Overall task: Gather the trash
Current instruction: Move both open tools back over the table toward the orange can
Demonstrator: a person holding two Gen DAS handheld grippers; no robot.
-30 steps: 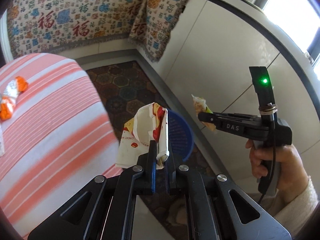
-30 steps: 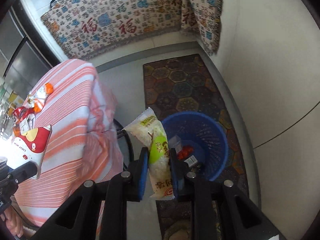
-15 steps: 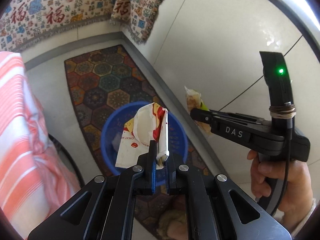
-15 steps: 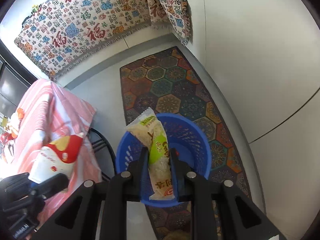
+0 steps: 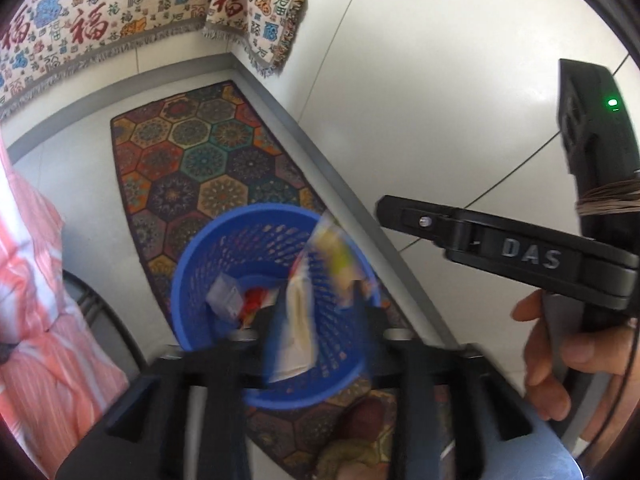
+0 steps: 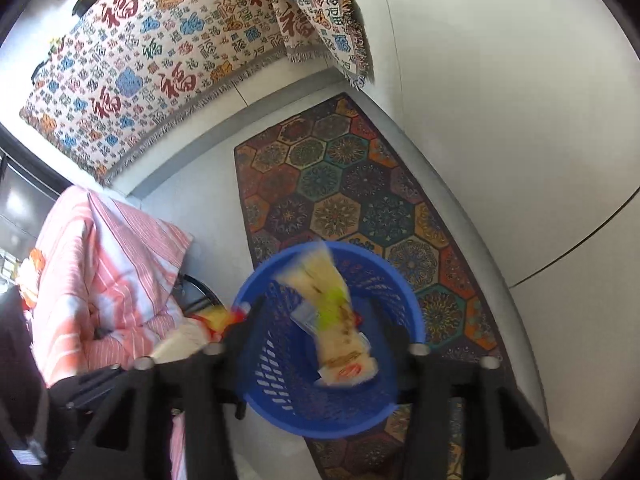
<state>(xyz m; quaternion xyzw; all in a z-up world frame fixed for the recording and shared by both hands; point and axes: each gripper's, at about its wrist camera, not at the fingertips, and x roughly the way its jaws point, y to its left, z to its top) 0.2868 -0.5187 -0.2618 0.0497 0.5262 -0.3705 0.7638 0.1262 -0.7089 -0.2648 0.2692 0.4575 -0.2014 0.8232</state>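
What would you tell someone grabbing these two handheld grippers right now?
Left gripper: open, with a white wrapper loose between its fingers above the blue basket.
Right gripper: open, with a green-labelled snack packet loose over the same basket.
Done: other trash already lies in the basket.
Left: an orange-and-white piece sits on the striped table; probably fetch it next.

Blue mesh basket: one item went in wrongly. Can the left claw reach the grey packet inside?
Probably: the open left claw sits over the blue mesh basket's open top; only a loose white wrapper hangs near the grey packet.
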